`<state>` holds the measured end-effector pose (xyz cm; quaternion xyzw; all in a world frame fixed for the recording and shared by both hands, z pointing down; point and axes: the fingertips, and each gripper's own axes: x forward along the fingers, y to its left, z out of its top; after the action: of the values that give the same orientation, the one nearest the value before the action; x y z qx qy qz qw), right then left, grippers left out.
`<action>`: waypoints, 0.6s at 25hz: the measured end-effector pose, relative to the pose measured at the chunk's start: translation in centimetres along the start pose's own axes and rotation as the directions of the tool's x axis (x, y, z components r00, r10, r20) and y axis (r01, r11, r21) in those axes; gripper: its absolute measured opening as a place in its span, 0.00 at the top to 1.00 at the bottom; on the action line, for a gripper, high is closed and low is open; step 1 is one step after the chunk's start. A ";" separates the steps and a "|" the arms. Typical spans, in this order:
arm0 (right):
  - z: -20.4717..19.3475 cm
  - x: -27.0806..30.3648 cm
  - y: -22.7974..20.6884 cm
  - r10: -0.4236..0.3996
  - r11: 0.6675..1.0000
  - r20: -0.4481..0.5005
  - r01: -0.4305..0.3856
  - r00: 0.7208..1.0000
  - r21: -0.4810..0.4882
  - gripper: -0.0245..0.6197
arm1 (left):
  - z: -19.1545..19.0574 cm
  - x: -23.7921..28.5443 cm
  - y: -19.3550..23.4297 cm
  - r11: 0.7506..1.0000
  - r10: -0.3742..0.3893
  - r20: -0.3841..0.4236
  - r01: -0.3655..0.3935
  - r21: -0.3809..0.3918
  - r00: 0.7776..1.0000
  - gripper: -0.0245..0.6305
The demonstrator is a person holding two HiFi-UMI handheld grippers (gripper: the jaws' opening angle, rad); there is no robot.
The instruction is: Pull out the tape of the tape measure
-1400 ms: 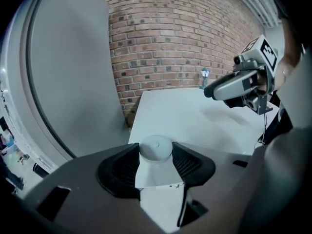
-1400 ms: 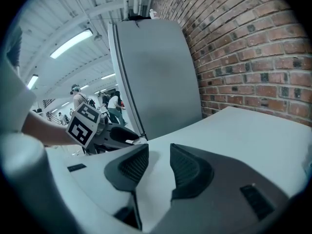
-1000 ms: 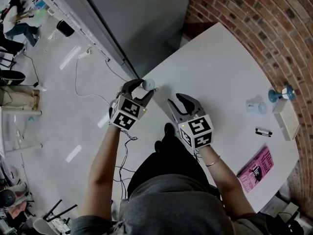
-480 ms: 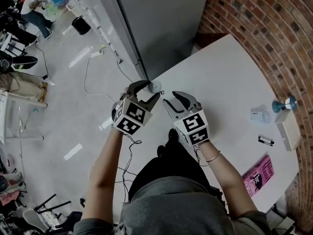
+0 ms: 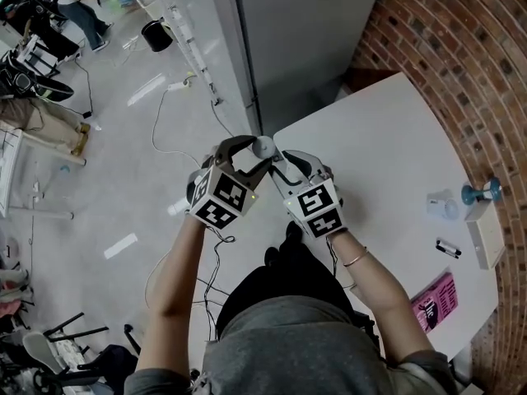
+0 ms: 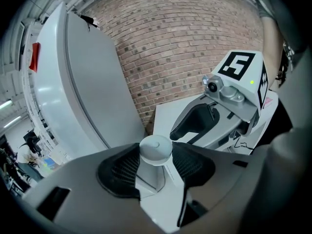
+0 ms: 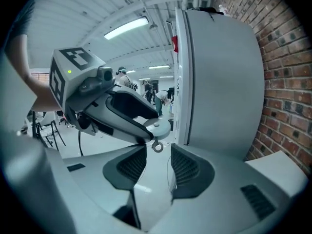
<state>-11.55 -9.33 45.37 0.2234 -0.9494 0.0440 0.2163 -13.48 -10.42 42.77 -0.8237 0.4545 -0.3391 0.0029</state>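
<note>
we hold tape measure (image 6: 155, 149) clamped in l gripper (image 5: 251, 155); r gripper (image 7: 158, 159) wide open, empty. pull ring (image 7: 157, 146) hangs mid-frame just beyond its jaws, so r goes straight fwd.

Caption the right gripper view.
Right gripper, jaws open, at the ring of the tape measure the left gripper holds.

A ceiling strip light (image 7: 126, 27) brightens my views evenly, with faint shadows, sharp centres and fisheye-bent, dark-cornered edges.
</note>
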 end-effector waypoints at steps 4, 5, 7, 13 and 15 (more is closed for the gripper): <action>0.2 0.4 0.8 0.017 0.999 -0.013 -0.018 1.000 -0.048 0.73 | -0.3 -0.9 -0.1 1.000 0.008 -0.004 -0.008 0.001 1.000 0.63; 0.2 0.5 1.0 0.021 0.998 -0.018 -0.022 1.000 -0.063 0.73 | -0.4 -1.1 -0.1 1.000 0.008 -0.006 -0.008 0.002 1.000 0.63; 0.2 0.6 1.4 0.028 0.996 -0.027 -0.030 0.999 -0.088 0.75 | -0.6 -1.4 -0.2 1.000 0.009 -0.010 -0.009 0.004 1.000 0.63; 0.1 1.0 2.6 0.038 0.988 -0.043 -0.044 0.998 -0.150 0.80 | -1.3 -2.0 -0.6 1.000 0.006 -0.019 -0.006 0.013 1.000 0.63; 0.1 1.0 2.8 0.041 0.985 -0.045 -0.048 0.998 -0.163 0.82 | -1.4 -2.2 -0.6 1.000 0.006 -0.020 -0.006 0.011 1.000 0.63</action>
<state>-13.67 -7.23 45.72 0.1825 -0.9499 -0.0248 0.2525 -14.63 -8.01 42.85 -0.8188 0.4552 -0.3497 0.0039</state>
